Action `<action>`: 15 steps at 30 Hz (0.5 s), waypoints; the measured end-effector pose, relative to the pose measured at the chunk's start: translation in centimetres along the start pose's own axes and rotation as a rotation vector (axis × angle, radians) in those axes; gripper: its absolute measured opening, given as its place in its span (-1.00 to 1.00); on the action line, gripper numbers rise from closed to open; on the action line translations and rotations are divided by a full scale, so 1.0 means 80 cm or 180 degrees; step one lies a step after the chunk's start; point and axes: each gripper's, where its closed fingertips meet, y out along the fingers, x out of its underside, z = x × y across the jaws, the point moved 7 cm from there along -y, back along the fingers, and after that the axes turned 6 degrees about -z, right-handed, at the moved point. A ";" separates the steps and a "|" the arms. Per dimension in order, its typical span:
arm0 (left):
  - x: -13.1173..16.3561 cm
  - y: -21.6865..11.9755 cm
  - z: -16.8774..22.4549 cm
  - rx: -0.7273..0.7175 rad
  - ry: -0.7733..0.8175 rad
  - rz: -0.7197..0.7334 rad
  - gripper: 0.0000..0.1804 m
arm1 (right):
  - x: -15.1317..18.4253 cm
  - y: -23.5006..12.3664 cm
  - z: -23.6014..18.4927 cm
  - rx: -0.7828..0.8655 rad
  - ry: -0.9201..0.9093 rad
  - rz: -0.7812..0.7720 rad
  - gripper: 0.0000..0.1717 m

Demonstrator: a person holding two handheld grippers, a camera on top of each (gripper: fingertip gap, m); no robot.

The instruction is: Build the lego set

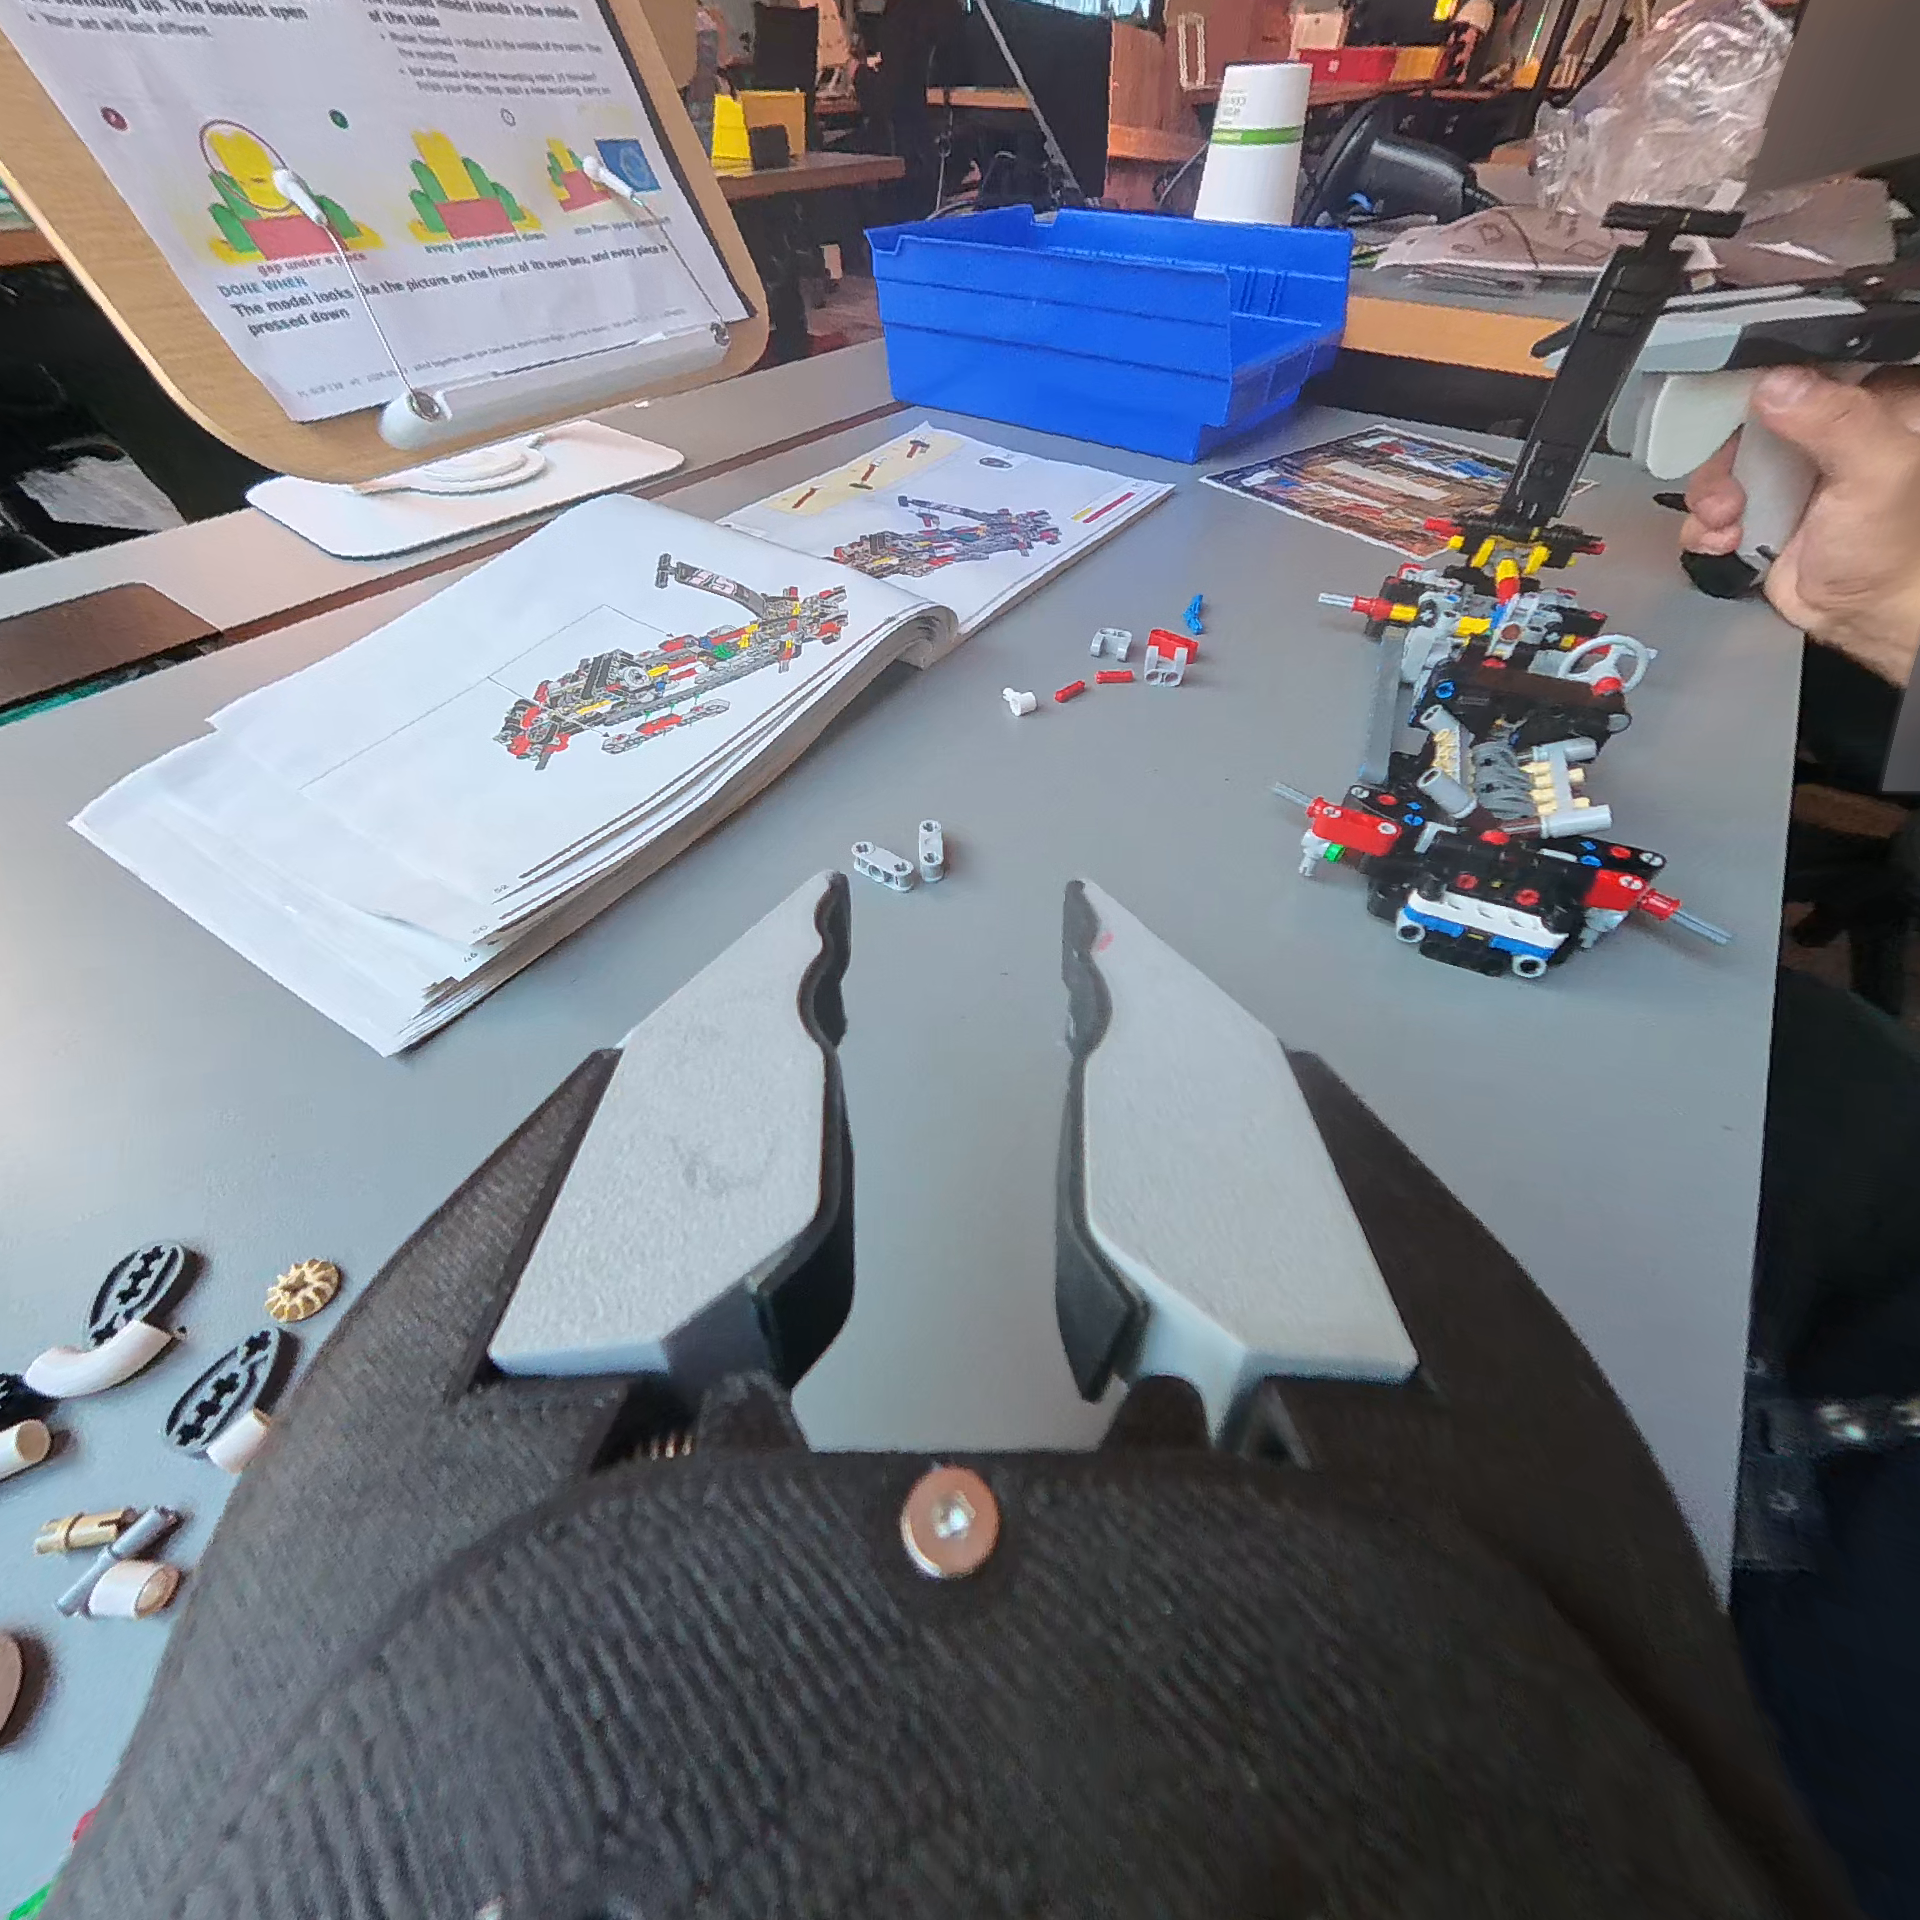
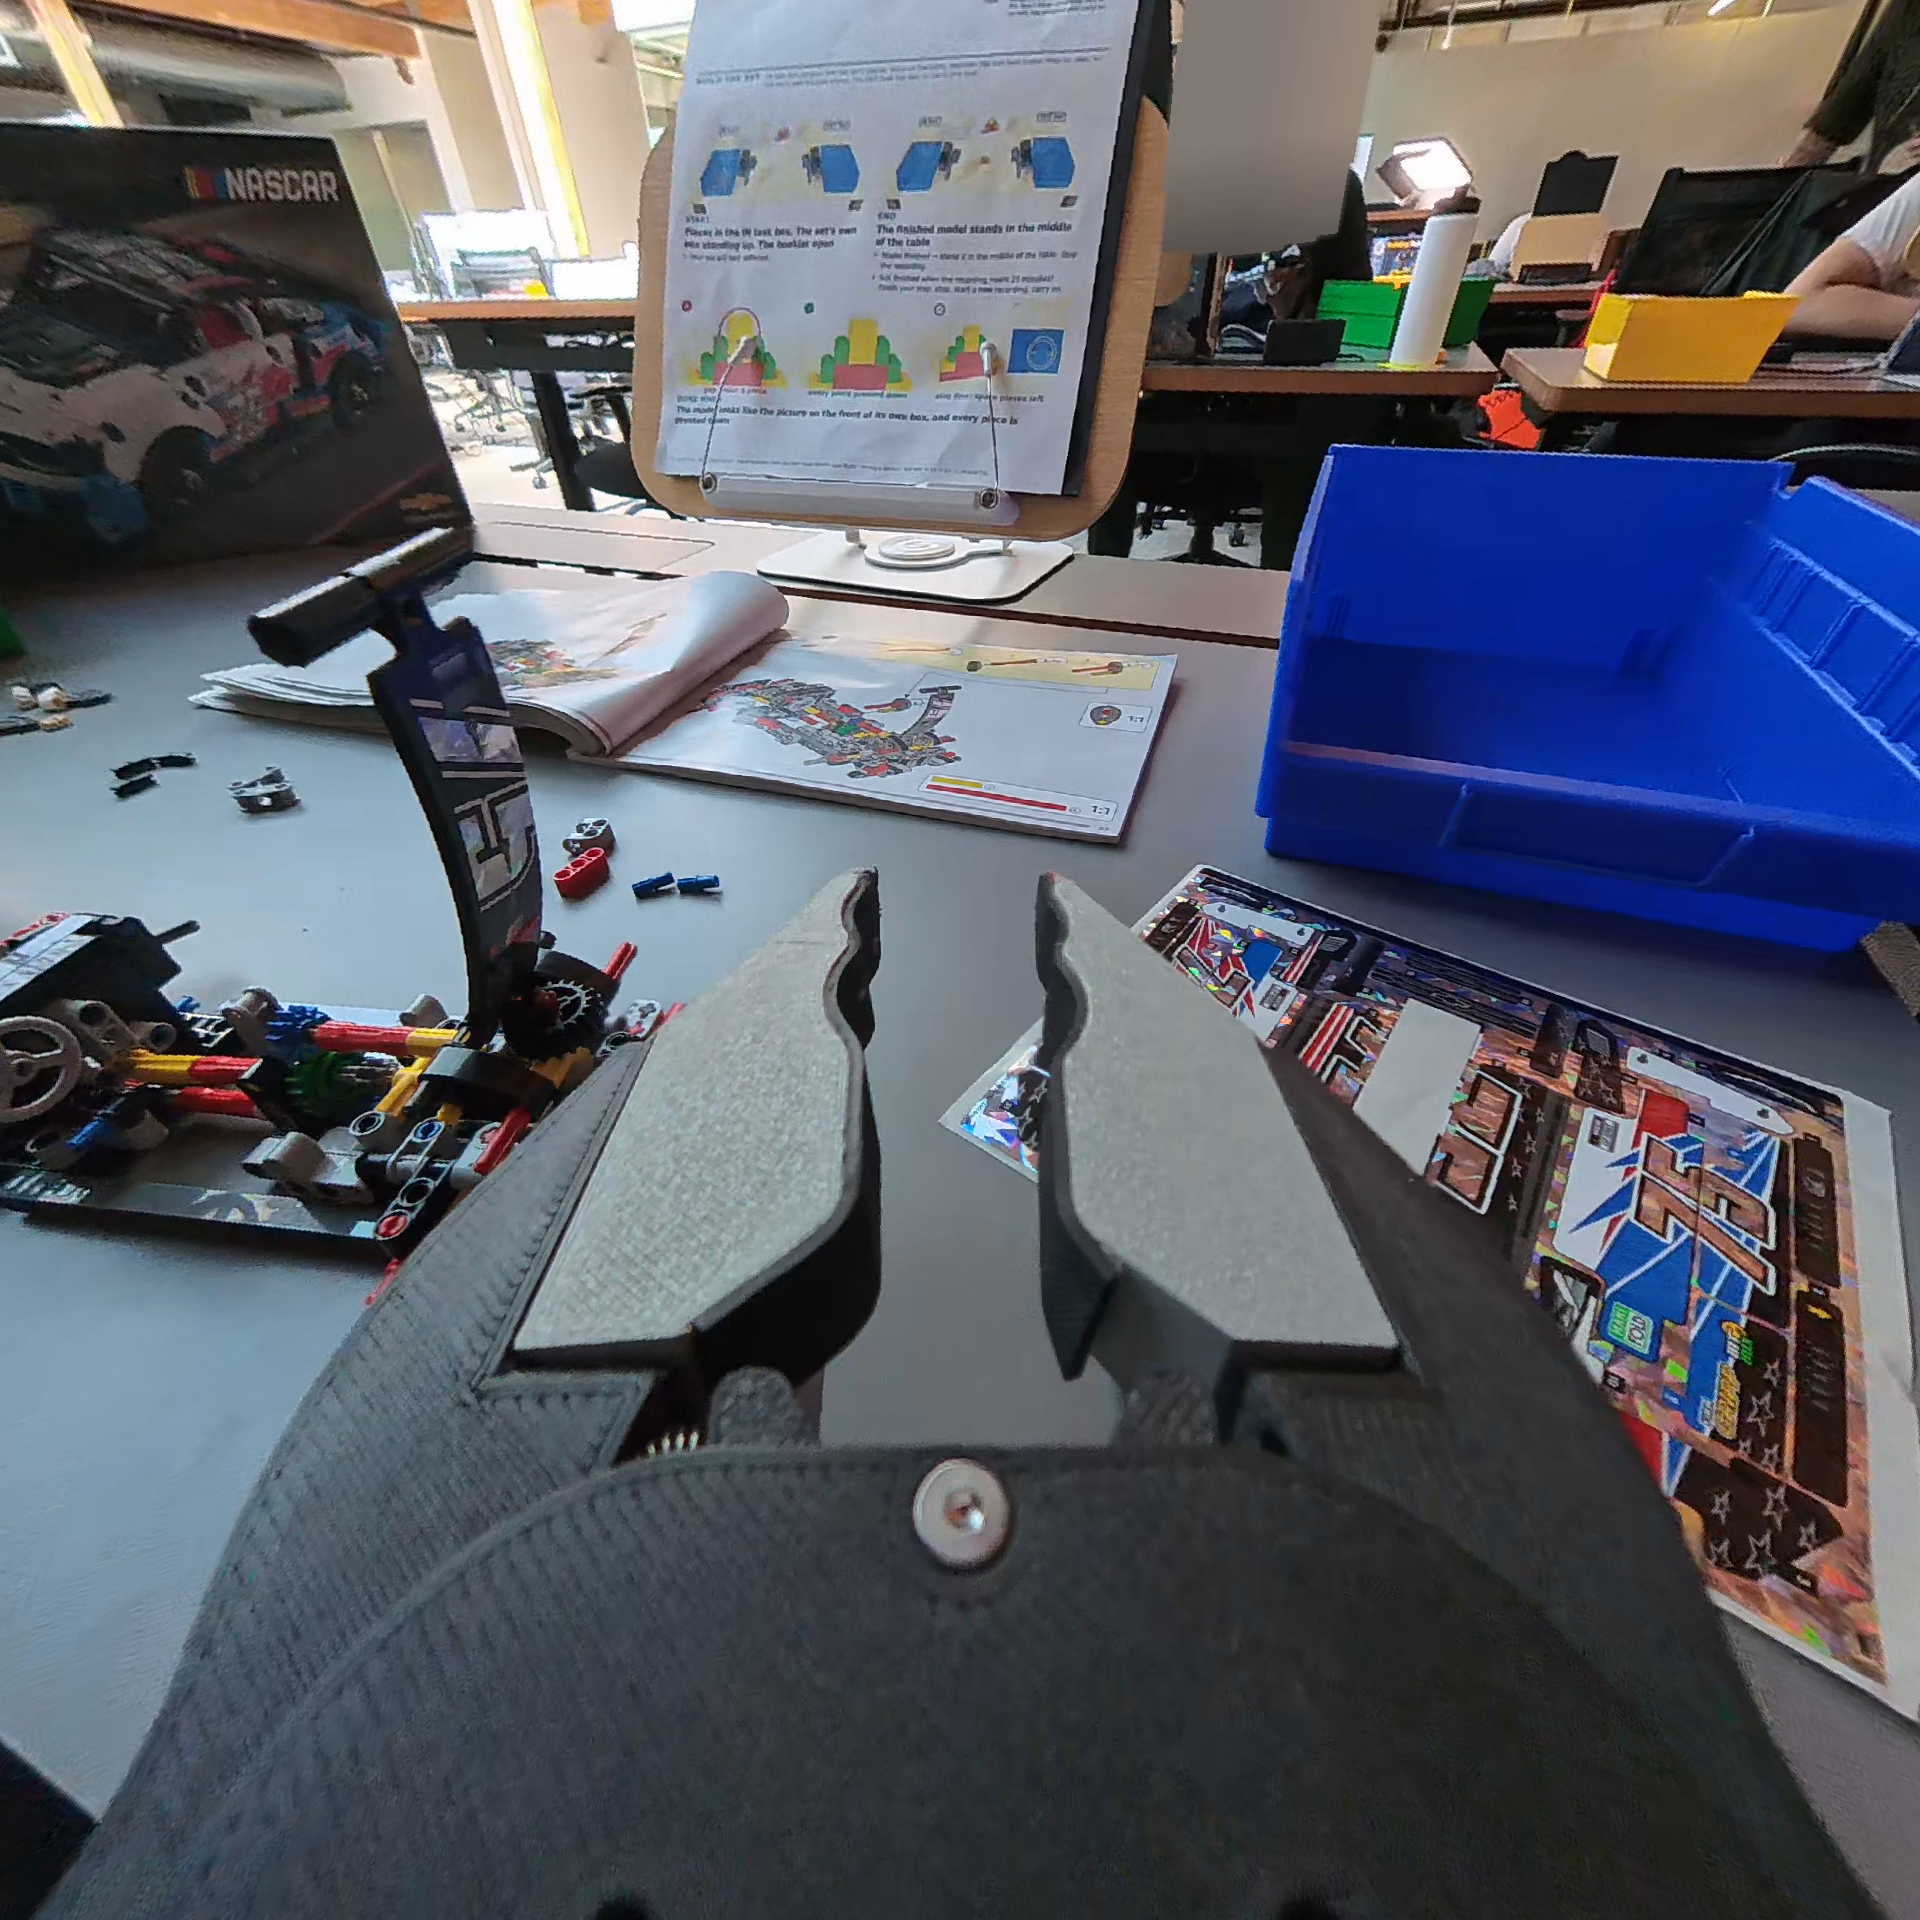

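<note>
a grey table (image 1: 1039, 1143) carries everything, in a big open workroom with more wooden desks, bins and seated people behind. one paper sheet stands clipped on a wooden stand (image 2: 1132, 312) at the back edge, and one dark car box (image 2: 208, 343) leans at the far left. one booklet (image 1: 540, 727) lies open flat. one blue bin (image 2: 1558, 707) sits beside it, and one glittery sticker sheet (image 2: 1558, 1195) lies in front of the bin.

the left gripper (image 1: 956, 894) hangs over bare table, jaws spread with nothing between them; two small grey links (image 1: 899, 860) lie just ahead of its left fingertip, apart from it. further on are two blue pins (image 2: 675, 885) and a few red and grey bits.

the right gripper (image 2: 956, 894) is also parted and bare, its right finger over the sticker sheet's corner. one half-built car frame (image 1: 1496, 769) lies just left of it, one tall black panel (image 2: 468, 800) standing up from its end. a hand (image 1: 1829, 520) grips the right handle.
</note>
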 end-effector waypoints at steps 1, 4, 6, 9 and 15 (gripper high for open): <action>0.000 0.001 0.001 -0.0022 0.0040 -0.0017 -0.56 | 0.000 -0.001 0.000 -0.0015 0.0017 0.0016 -0.69; 0.000 0.002 0.007 -0.0104 0.0204 -0.0032 -0.54 | -0.001 -0.003 0.002 -0.0077 0.0081 0.0078 -0.69; 0.000 0.003 0.012 -0.0156 0.0320 -0.0061 -0.51 | -0.002 -0.004 0.003 -0.0126 0.0137 0.0106 -0.69; 0.001 0.005 0.017 -0.0247 0.0469 -0.0098 -0.50 | -0.003 -0.006 0.003 -0.0191 0.0186 0.0164 -0.68; 0.002 0.007 0.019 -0.0389 0.0568 -0.0146 -0.49 | -0.004 -0.009 0.003 -0.0315 0.0278 0.0217 -0.67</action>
